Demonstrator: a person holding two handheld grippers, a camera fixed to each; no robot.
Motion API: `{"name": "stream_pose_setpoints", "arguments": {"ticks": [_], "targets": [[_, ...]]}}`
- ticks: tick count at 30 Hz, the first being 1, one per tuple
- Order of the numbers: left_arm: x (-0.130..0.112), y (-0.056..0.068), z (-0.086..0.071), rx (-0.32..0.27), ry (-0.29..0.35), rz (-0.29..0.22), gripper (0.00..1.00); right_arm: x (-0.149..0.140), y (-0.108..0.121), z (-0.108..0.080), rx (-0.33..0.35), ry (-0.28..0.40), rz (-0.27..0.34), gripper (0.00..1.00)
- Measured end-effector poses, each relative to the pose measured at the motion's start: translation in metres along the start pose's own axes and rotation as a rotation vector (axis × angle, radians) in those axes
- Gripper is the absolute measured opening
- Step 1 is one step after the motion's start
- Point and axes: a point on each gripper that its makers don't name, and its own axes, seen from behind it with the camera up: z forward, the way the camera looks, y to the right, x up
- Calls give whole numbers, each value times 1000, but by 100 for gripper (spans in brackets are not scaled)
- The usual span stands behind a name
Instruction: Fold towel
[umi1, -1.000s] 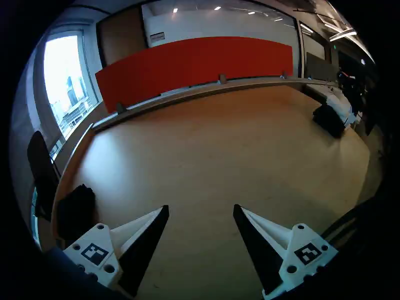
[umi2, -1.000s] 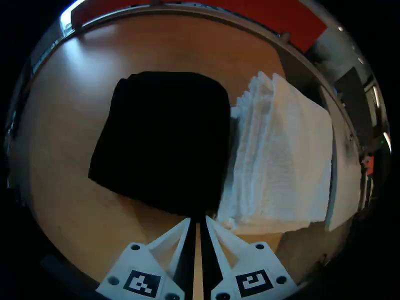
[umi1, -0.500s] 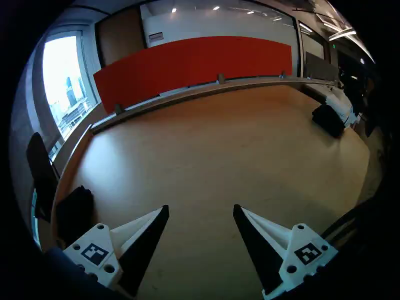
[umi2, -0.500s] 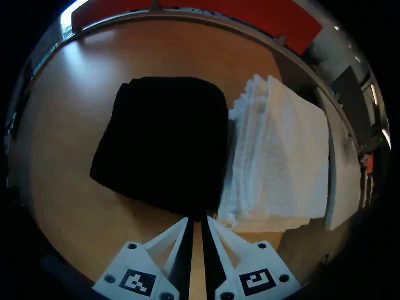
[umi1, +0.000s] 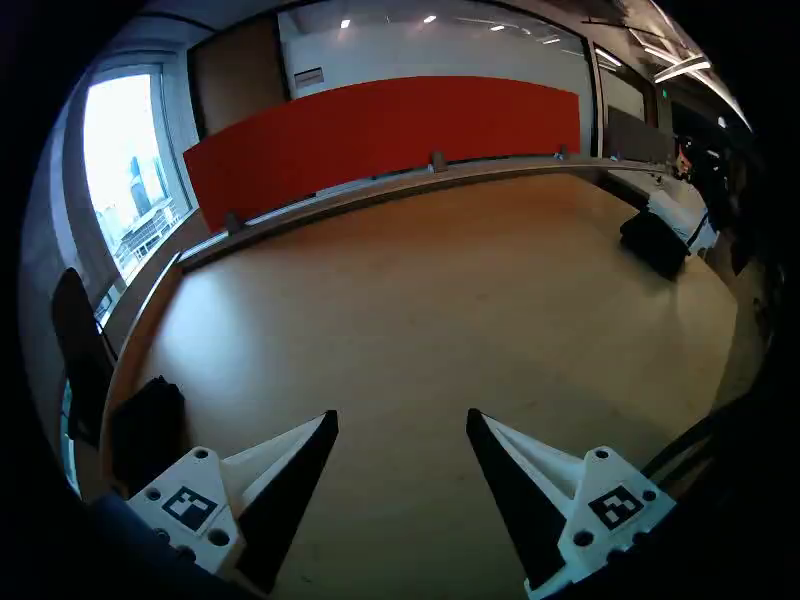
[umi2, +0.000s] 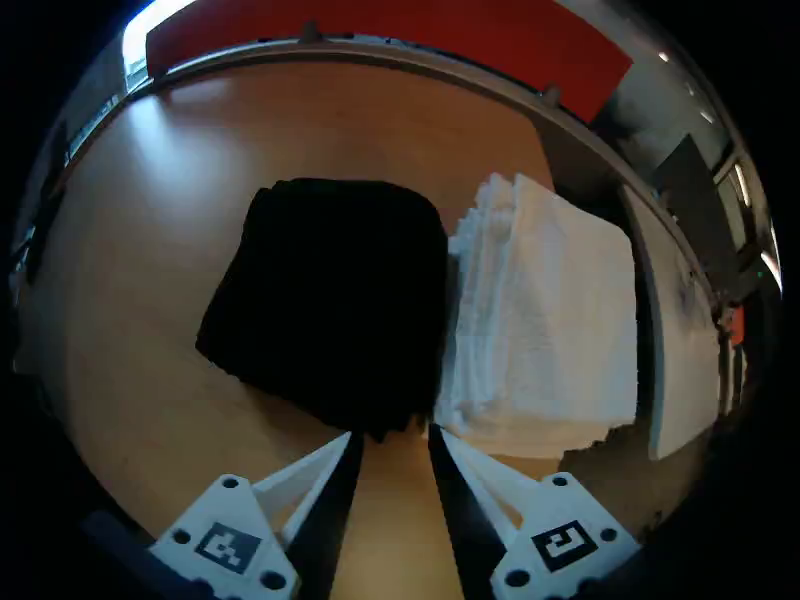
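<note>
A stack of folded black towels (umi2: 330, 310) lies on the wooden table (umi2: 130, 300), with a stack of folded white towels (umi2: 545, 330) touching its right side. My right gripper (umi2: 392, 438) is open just short of the black stack's near corner, with nothing between its fingers. My left gripper (umi1: 400, 415) hovers open over bare tabletop (umi1: 450, 300), holding nothing. In the left gripper view the same black towels (umi1: 655, 242) and white towels (umi1: 682, 212) sit far off at the right edge.
A red partition (umi1: 390, 130) runs along the table's far edge. A dark bundle (umi1: 145, 430) lies at the table's left edge near a dark chair (umi1: 80, 345). A window (umi1: 125, 170) is at the left. A white board (umi2: 680, 350) lies right of the white towels.
My right gripper's fingers have gone from nearly shut to open, and it has drawn back slightly from the black stack. The left gripper has barely moved.
</note>
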Motion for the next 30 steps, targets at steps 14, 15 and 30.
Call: {"name": "stream_pose_setpoints", "arguments": {"ticks": [14, 15, 30], "targets": [[3, -3, -1, -4, 13, -4, 96, 8, 6, -13, -40, 38, 10, 59], [3, -3, -1, -5, 14, -5, 96, 9, 6, -14, -40, 41, 12, 59], [5, -2, 1, -14, 27, -8, 96, 14, 11, -30, -89, 69, 25, 59]]}}
